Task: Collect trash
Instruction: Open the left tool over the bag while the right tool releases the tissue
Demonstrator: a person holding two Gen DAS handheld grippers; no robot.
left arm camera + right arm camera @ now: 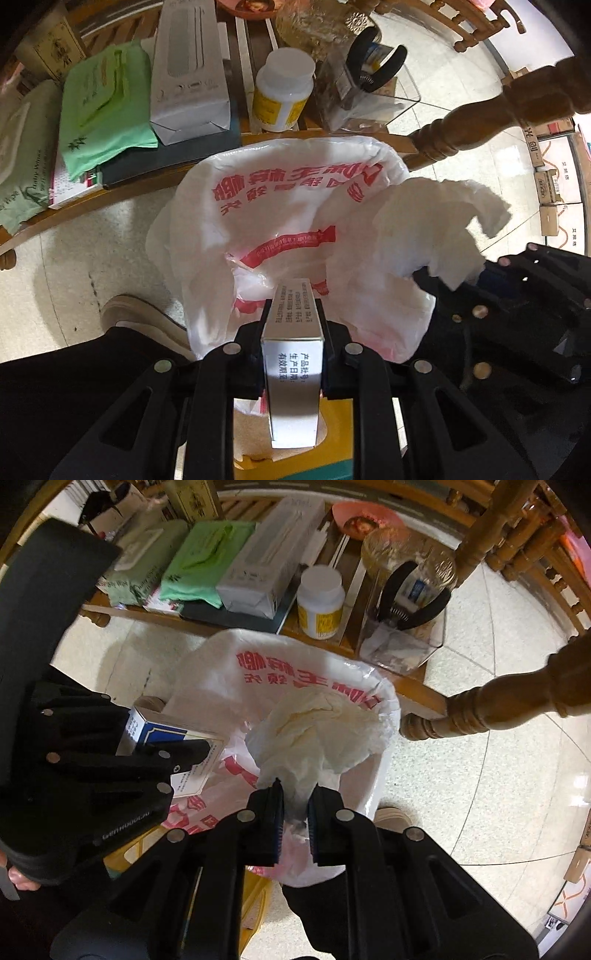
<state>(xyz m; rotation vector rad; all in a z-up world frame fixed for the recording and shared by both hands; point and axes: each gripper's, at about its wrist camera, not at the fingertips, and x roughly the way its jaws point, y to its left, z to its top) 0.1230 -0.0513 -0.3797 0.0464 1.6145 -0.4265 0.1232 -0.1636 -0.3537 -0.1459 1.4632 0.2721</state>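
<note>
Both loads hang over the mouth of the white plastic bag [266, 206] on the floor, so this looks like the drop-in step: the left gripper [293, 321] is clamped on a small silver box [293, 354] and the right gripper [295, 805] is pinched on a crumpled tissue [317, 734]. Next, the 2 pairs of jaws probably need to part over the opening. The low wooden shelf [147, 177] with a pill bottle [282, 92] and wipes packs [105, 107] stands just behind, a turned chair leg [491, 709] beside the rim

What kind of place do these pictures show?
Probably a room in a home: a carved wooden table on a tiled floor, its lower shelf crowded with wet wipes and a pill bottle.
</note>
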